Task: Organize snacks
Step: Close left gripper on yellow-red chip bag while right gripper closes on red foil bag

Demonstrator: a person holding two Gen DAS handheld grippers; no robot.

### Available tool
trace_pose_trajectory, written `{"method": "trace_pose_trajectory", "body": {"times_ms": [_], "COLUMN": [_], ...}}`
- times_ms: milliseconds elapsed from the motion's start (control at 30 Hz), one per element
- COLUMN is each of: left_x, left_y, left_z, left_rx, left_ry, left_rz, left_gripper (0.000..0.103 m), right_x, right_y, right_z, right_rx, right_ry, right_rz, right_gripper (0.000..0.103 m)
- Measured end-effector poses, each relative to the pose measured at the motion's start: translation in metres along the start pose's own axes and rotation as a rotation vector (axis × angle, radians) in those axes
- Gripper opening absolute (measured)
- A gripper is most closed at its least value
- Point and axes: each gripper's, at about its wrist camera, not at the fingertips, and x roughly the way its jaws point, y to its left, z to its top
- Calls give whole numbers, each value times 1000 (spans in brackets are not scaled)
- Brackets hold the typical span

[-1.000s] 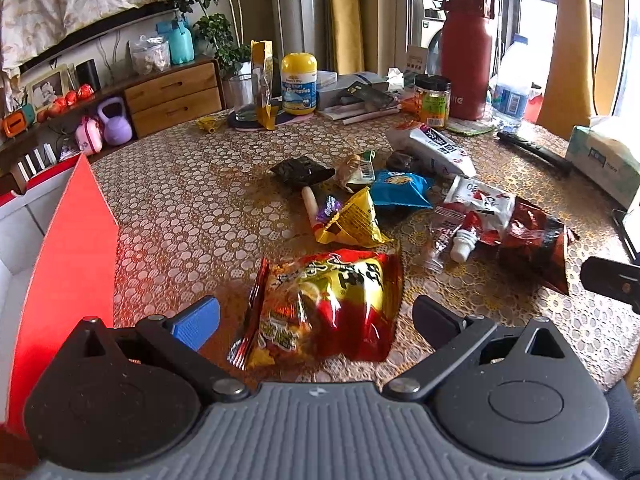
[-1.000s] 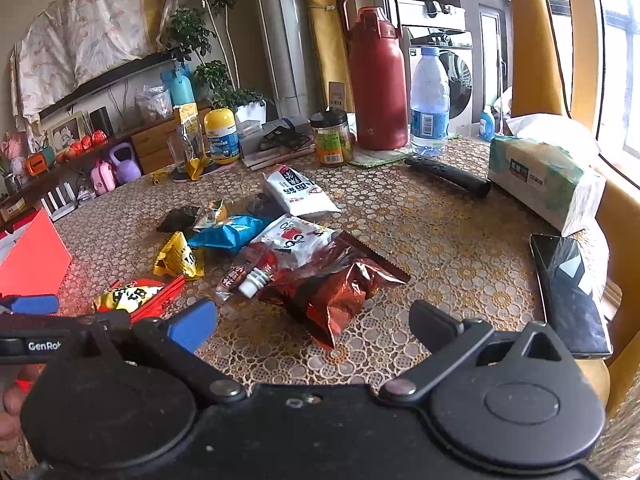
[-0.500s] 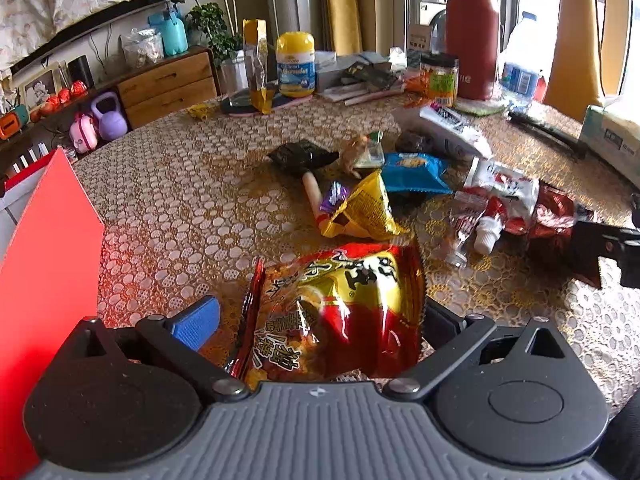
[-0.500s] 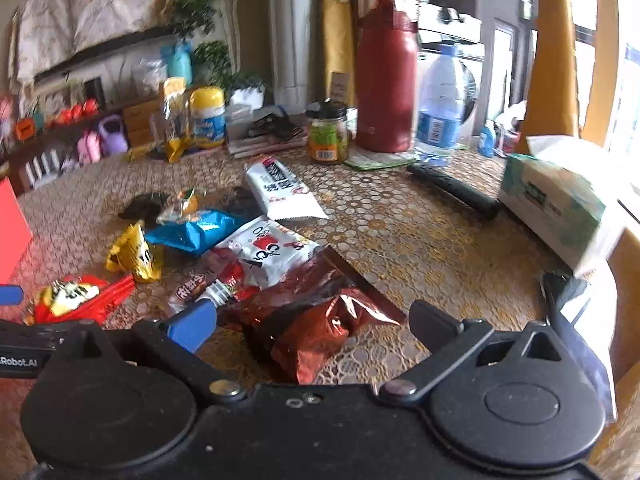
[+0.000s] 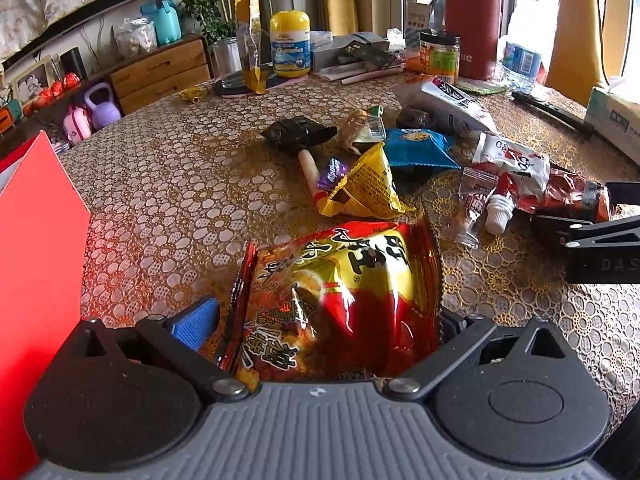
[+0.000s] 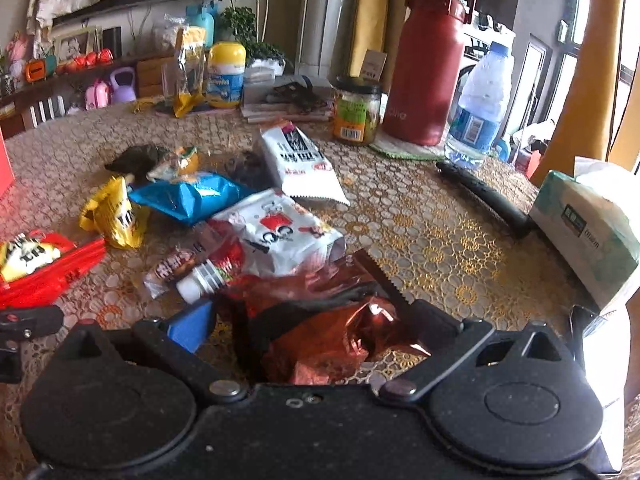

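Note:
A red and yellow chip bag [image 5: 340,280] lies on the lace tablecloth [image 5: 168,200], and my left gripper [image 5: 324,312] stands open around it, one finger on each side. The bag hides the right finger. My right gripper [image 6: 312,314] is also open, straddling a crumpled dark red foil bag [image 6: 320,336]. Beyond them lie loose snacks: a yellow triangular pack [image 5: 368,184], a blue pack [image 5: 416,146], a white and red pouch [image 6: 276,232] and a white packet [image 6: 296,160]. The right gripper [image 5: 592,224] shows at the right edge of the left wrist view.
A red box flap [image 5: 36,260] stands at the left edge. At the back are a red flask [image 6: 428,64], a water bottle [image 6: 480,104], a jar [image 6: 356,110] and a gummies bottle [image 5: 290,44]. A tissue box [image 6: 588,228] and a black stick [image 6: 484,196] sit right.
Both grippers have moved forward and down over the table. The chip bag now lies between the left fingers and the dark red foil bag between the right fingers. Both stay open.

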Motion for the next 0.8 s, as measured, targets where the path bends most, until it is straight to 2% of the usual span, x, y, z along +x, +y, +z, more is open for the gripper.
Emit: {"method": "trace_pose_trajectory", "body": {"times_ms": [67, 167, 367, 467, 633, 800], "left_x": [1, 1, -4, -7, -13, -22], "left_y": [0, 1, 5, 7, 4, 6], "left_z": [-1, -1, -3, -3, -4, -5], "left_rx": [2, -5, -36, -61, -48, -59], "left_ry": [3, -4, -39, -45, -70, -88], "left_rz": [-2, -10, -18, -45, -30, -29], "left_gripper": [103, 103, 103, 91, 84, 69], "right_x": [6, 7, -1, -2, -6, -12], "right_y": [0, -4, -10, -12, -14, -17], "right_z": [-3, -7, -9, -9, -10, -13], "right_rx": [10, 47, 87, 99, 125, 161], "right_ry": [31, 26, -1, -9, -18, -32], "right_rz": [-19, -2, -26, -31, -41, -24], "right_gripper": [103, 103, 81, 73, 62, 51]}}
